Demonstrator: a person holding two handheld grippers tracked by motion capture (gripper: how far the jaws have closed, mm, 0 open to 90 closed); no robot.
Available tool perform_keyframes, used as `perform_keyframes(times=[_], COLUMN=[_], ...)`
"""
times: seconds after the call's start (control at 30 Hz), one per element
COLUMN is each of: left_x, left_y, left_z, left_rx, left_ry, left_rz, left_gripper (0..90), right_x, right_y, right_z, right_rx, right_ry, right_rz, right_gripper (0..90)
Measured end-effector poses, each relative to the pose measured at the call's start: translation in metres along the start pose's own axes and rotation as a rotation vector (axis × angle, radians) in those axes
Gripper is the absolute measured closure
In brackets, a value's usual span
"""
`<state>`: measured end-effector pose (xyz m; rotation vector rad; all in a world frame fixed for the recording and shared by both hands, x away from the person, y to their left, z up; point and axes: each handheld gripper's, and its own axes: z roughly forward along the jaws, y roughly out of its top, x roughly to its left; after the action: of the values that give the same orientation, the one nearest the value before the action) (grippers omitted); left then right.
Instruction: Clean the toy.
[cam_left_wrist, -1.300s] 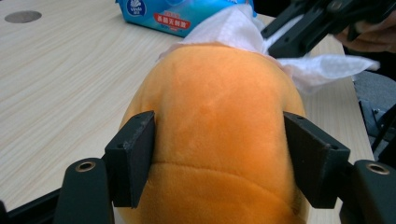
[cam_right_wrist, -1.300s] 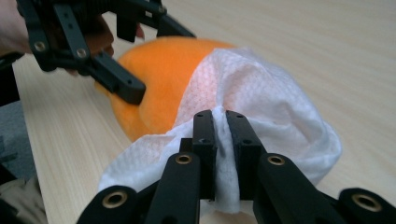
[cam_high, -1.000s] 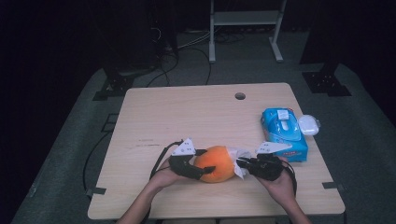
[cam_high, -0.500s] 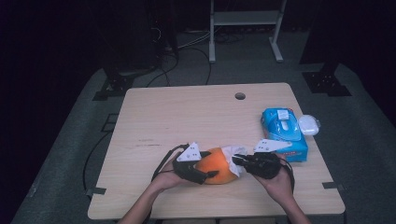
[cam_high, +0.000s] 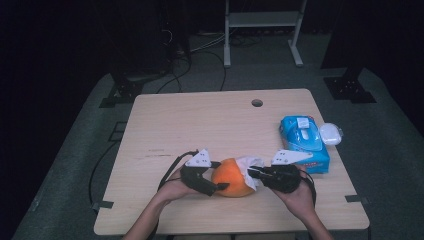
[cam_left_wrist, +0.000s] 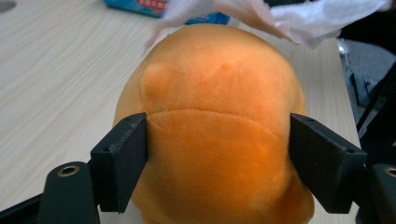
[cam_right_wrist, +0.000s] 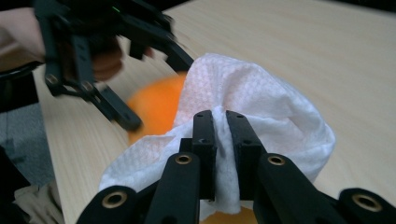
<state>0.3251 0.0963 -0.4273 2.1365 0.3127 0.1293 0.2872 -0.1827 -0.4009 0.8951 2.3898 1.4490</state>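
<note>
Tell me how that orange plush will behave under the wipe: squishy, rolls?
The orange plush looks soft and probably light. The left hand-held gripper clamps its flanks, so its rounded body shouldn't roll. The white wipe is floppy and drapes over it.

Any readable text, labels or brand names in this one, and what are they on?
None can be read.
Blue wipes pack: printing on its top and side, too small and blurred in the high view and the left gripper view.
Orange plush toy, white wipe, table: no text.
</note>
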Motion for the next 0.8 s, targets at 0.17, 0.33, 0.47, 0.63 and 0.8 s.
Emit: perform_keyframes(times=[0.17, 0.33, 0.47, 0.63, 0.8], left_x=[-0.001, 0.005, 0.001, -0.005, 0.004], left_y=[0.000, -0.004, 0.001, 0.003, -0.002], left_z=[0.000, 0.002, 0.000, 0.002, 0.004], left_rx=[-0.006, -0.004, -0.023, -0.025, -0.017], left_ry=[-0.001, -0.022, -0.015, -0.008, -0.015], left_rz=[0.004, -0.063, -0.013, 0.037, -0.087], left_gripper=[18.7, 15.8, 23.5, 21.4, 13.0], right_x=[0.001, -0.017, -0.006, 0.008, -0.010], right_y=[0.003, -0.011, -0.001, 0.010, -0.005], right_z=[0.011, 0.004, -0.001, 0.009, 0.007], right_rx=[0.043, 0.082, 0.022, 0.037, 0.068], right_ry=[-0.027, -0.072, -0.014, -0.009, -0.050], right_rz=[-0.045, 0.018, 0.006, -0.056, -0.007], right_gripper=[82.0, 82.0, 82.0, 82.0, 82.1])
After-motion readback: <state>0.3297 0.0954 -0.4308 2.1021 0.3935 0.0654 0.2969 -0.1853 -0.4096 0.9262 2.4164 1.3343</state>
